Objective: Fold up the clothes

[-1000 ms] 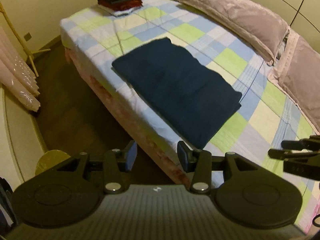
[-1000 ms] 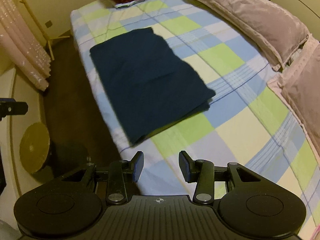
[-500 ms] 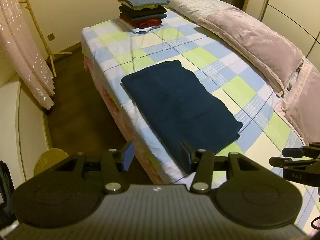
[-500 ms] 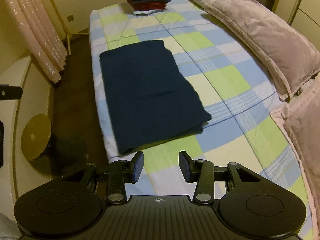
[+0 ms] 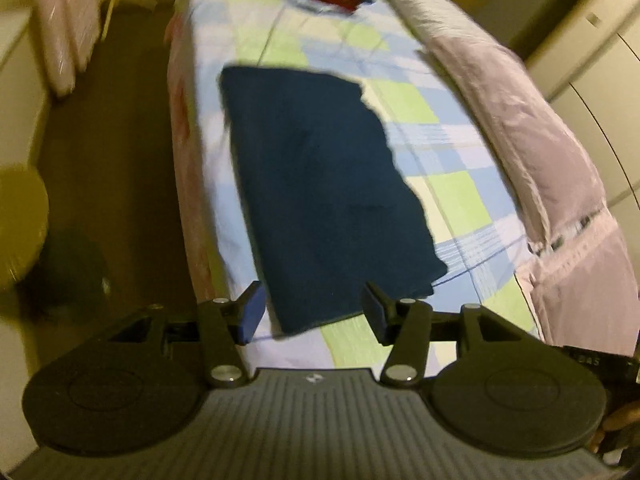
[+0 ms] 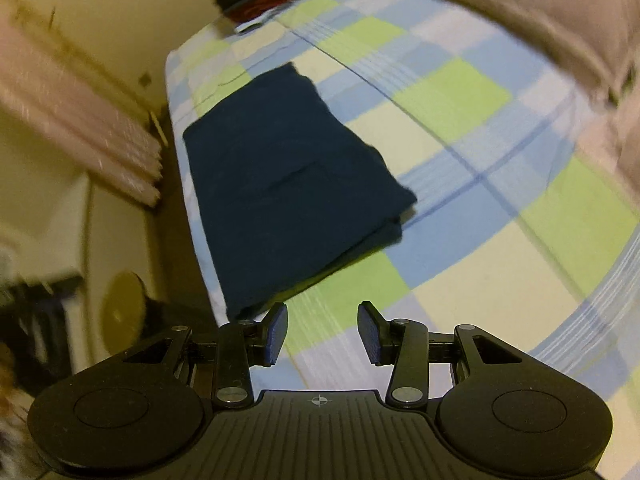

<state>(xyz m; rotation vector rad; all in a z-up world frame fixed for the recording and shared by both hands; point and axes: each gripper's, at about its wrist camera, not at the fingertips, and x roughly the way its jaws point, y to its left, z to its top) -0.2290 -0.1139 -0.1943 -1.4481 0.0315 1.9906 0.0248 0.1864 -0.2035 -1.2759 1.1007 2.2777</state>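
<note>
Near the bed's [image 5: 208, 184] left edge lies the navy garment [image 5: 320, 184].

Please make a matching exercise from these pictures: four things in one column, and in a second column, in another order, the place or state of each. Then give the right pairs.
Things:
1. dark navy folded cloth
2. stack of folded clothes
3. long pink pillow
4. left gripper

Places or states:
A. at the far end of the checked bed sheet
B. along the bed's right side
C. lying flat near the bed's left edge
D. jaws apart and opening, gripping nothing

Pairs: 1-C, 2-A, 3-B, 4-D
</note>
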